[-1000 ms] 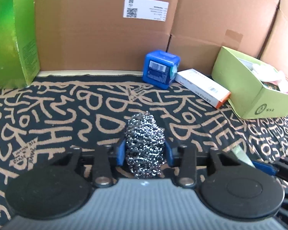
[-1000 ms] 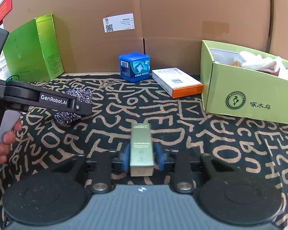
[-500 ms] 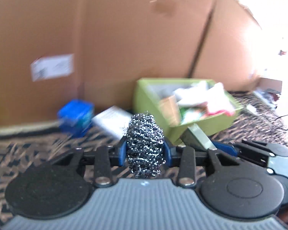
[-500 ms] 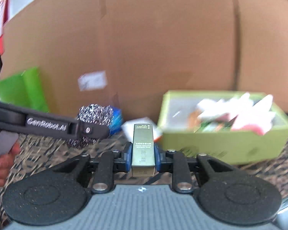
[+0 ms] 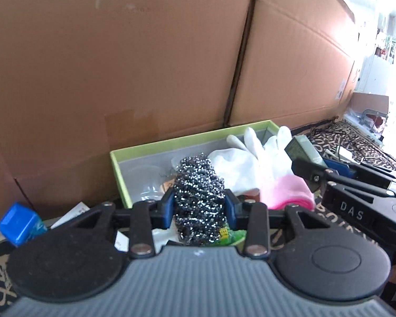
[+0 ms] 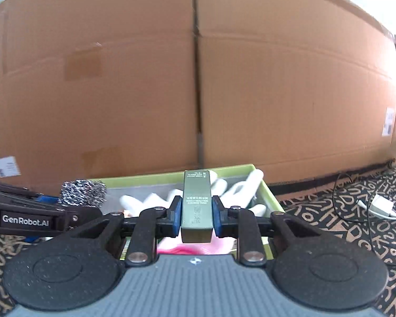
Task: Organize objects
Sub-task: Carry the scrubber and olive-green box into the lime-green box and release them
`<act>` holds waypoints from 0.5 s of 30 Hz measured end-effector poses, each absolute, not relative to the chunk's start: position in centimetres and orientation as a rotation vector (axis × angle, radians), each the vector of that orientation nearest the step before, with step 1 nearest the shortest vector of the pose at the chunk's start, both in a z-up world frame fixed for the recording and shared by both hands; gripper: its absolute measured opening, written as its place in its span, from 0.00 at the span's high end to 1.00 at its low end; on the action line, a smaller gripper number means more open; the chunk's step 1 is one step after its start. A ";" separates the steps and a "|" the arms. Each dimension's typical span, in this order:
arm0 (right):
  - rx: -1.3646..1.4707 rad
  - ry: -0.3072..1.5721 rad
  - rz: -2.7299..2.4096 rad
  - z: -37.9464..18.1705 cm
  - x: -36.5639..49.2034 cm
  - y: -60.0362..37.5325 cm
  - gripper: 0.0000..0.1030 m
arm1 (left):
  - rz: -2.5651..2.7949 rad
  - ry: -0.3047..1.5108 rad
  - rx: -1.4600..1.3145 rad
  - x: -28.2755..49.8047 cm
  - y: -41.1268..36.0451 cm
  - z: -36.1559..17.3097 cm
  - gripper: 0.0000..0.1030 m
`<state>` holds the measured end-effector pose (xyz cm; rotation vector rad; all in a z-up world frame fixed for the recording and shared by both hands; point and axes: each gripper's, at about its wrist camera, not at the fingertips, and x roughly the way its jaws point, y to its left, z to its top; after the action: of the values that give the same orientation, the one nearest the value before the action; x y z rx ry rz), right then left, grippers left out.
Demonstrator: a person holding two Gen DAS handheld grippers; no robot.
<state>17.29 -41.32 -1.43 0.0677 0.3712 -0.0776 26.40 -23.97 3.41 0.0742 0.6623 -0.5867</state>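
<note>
My left gripper (image 5: 199, 208) is shut on a ball of steel wool (image 5: 199, 185), held over the near edge of the lime-green box (image 5: 145, 149). The box holds white gloves with pink cuffs (image 5: 261, 169) and a clear cup (image 5: 145, 182). My right gripper (image 6: 196, 215) is shut on a slim olive-green carton (image 6: 197, 203), hovering above the same green box (image 6: 268, 187). From the right wrist view the steel wool (image 6: 83, 189) and the left gripper appear at the left. From the left wrist view the right gripper (image 5: 322, 163) with the olive carton (image 5: 302, 146) appears at the right.
Tall cardboard walls (image 5: 145, 66) stand close behind the box. A blue cube (image 5: 19, 223) and a white flat box (image 5: 71, 211) lie at the left on the patterned cloth. A white charger and cables (image 6: 377, 206) lie on the cloth at the right.
Both grippers have risen and swung to the right, from above the patterned cloth to over the green box, each still carrying its object. The box now fills the middle of both views.
</note>
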 end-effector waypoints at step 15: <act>-0.076 0.402 -0.098 -4.0 18.6 -40.5 0.32 | -0.509 0.567 0.028 27.0 -23.0 1.5 0.00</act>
<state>18.63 -40.53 -3.98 -0.0758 0.4019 -0.0979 26.99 -23.02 1.52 0.0279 0.5673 -0.5091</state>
